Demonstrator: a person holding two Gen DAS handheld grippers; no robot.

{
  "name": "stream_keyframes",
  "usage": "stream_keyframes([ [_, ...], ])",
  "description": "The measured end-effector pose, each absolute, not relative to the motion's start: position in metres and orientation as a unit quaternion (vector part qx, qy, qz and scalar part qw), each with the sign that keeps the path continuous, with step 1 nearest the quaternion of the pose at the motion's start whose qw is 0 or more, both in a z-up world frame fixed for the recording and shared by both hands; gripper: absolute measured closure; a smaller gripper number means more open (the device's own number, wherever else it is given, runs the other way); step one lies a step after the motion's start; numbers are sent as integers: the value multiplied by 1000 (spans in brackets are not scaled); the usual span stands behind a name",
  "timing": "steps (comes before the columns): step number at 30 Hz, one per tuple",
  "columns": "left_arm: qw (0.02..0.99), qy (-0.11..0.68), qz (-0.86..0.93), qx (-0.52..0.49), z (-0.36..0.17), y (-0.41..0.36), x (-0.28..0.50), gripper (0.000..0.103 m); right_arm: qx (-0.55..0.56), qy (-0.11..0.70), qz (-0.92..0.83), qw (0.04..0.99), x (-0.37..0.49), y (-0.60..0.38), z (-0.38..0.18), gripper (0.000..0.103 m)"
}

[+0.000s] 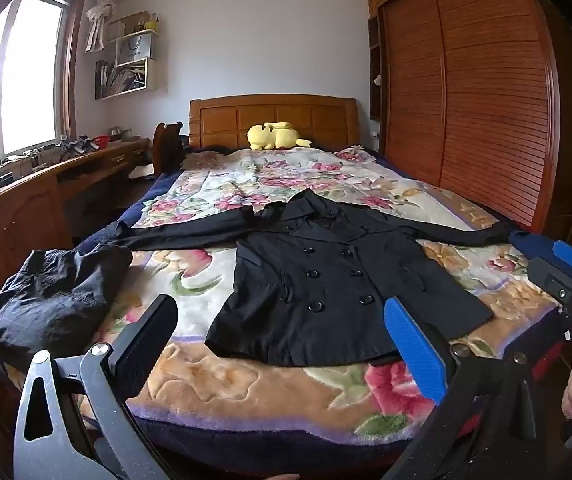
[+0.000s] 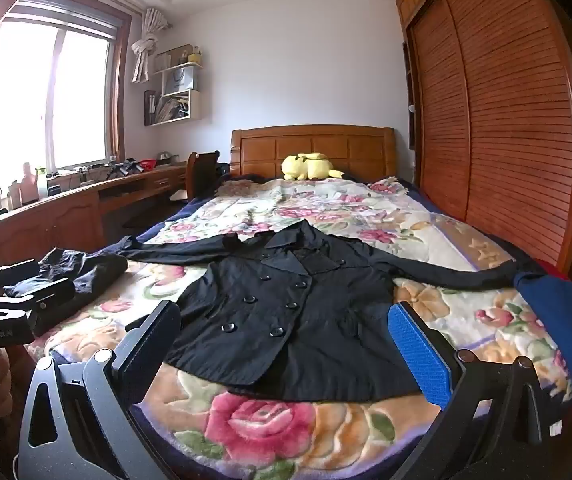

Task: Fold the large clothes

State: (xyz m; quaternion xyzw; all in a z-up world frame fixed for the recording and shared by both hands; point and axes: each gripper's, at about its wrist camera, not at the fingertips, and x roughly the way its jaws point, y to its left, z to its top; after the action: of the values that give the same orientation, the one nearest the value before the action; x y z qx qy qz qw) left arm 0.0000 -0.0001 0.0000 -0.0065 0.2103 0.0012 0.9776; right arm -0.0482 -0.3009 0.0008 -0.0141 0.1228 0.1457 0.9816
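- Currently, a black coat (image 1: 326, 280) is being shown laid flat and face up on the floral blanket (image 1: 214, 380), buttoned, with both sleeves stretched out sideways and its hem toward the foot of the bed.
- The left gripper (image 1: 282, 356) is being held short of the coat's hem, jaws spread wide, nothing between them and no cloth being touched.
- The right gripper (image 2: 286, 364) is likewise being held before the hem, jaws fully spread and empty; in the left view it (image 1: 558, 268) is being seen beside the coat's right sleeve.
- No fold is being made yet; by judgement the task is only being started.
- A crumpled dark garment (image 1: 50, 292) is being left beside the coat's left sleeve, near the cuff. If that sleeve is being swept inward carelessly, this pile could be snagged or dragged along.
- A blue cloth (image 2: 558, 320) is lying just beyond the right cuff; it could be pinched together with the sleeve if the grasp is being placed too far out.
- The coat looks stiff and layered, so only the top flap might be caught, leaving the back panel behind and the fold skewed.
- The blanket under the coat is plush; a deep pinch could be gathering blanket along with coat and pulling the whole lay out of line.
- The hem is lying close to the bed's foot edge, so a pull toward the person could be sliding the coat off.
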Motion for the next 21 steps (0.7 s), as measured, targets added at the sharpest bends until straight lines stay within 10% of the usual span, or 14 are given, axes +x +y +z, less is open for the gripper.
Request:
stream_keyframes([
  [21, 977, 213, -1, -8, -1, -6, 0, 0, -14, 125, 145, 981, -48, -300, -2, 0],
])
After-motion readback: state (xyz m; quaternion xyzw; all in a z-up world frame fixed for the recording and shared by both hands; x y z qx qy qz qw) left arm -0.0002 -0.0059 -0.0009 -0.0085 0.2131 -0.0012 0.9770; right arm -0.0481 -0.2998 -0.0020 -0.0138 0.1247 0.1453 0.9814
